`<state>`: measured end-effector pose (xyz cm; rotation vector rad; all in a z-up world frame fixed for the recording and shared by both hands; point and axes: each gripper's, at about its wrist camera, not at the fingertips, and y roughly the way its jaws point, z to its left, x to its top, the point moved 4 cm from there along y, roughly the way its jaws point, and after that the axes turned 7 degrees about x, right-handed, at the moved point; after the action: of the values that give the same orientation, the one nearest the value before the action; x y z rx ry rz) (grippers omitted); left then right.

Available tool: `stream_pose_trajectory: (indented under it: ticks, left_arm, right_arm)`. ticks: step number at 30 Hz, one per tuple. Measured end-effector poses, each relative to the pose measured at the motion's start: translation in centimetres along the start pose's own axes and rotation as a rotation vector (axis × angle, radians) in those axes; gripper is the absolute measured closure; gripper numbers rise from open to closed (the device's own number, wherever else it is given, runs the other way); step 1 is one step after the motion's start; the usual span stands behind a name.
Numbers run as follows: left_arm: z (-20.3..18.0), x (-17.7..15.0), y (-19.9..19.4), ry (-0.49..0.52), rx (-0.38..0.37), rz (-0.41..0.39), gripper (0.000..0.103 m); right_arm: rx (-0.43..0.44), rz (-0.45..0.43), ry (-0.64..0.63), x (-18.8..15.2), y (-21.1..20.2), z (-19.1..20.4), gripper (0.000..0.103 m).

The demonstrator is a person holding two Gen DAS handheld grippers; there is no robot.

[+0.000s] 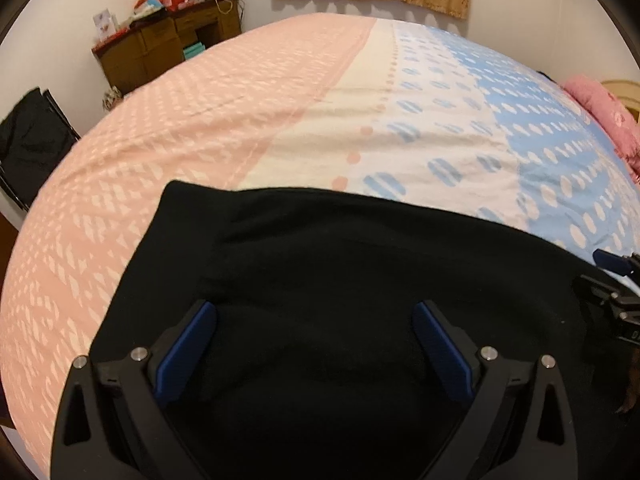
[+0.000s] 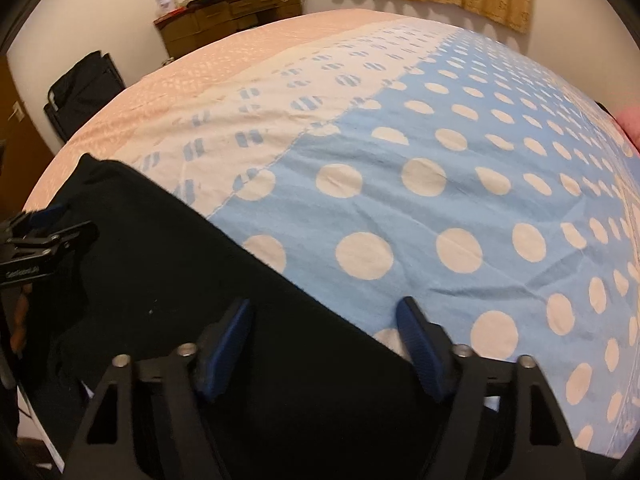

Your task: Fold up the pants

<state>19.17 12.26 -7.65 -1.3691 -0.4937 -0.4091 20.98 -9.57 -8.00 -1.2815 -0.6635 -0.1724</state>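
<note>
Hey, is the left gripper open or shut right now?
Open: the left gripper shows its blue pads spread wide over the black pants, gripping nothing.

Pants black, plain. Sheet: pink with white flecks at 10 o'clock, cream band with striped blue ovals, blue with cream dots. Pads blue.

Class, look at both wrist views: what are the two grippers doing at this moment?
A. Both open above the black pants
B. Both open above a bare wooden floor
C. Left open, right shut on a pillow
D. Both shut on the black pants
A: the left gripper and right gripper both show spread blue fingers with nothing between them, above the black pants on the bedspread.
</note>
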Motion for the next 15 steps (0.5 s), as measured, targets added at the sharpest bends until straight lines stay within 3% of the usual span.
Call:
stream_pose_trajectory:
  ticks: [2,3,8,15]
  left_arm:
    - [-0.1,0.0,0.1,0.014,0.014,-0.006,0.001]
    - [-0.1,0.0,0.1,0.016,0.014,-0.007,0.001]
    - [1.1,0.1,-0.7,-0.034,-0.040,0.009,0.001]
    - [4.6,0.1,-3.1,-0.111,-0.073,-0.009,0.001]
  right_arm:
    - [0.015,0.006,-0.020,-0.1,-0.4,0.4,0.072]
    - [0.035,0.014,-0.028,-0.1,-0.5,0.7,0.092]
    - [-0.027,0.009,-0.115,-0.6,-1.4,2.8,0.098]
    - [0.002,-0.112,-0.166,-2.8,-6.9,6.3,0.098]
